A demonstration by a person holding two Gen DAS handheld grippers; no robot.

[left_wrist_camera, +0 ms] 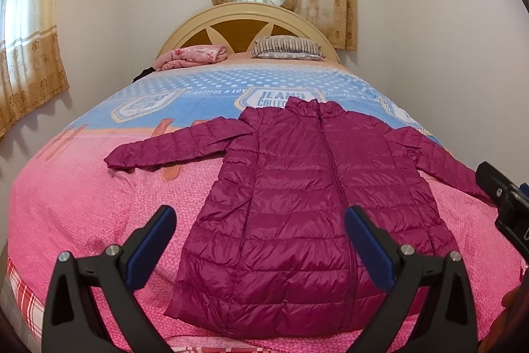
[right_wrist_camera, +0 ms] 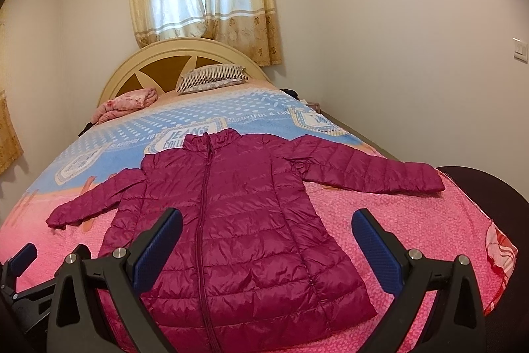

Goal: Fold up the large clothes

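A magenta quilted puffer jacket lies flat and zipped on the bed, front side up, collar toward the headboard, both sleeves spread out sideways. My left gripper hovers open above the jacket's hem, nothing between its blue pads. My right gripper is likewise open over the lower part of the jacket, holding nothing. Part of the right gripper shows at the right edge of the left wrist view, and the left gripper shows at the lower left of the right wrist view.
The bed carries a pink and blue blanket. By the rounded headboard lie a folded pink blanket and a striped pillow. Walls and curtained windows surround the bed; a dark round object sits off its right side.
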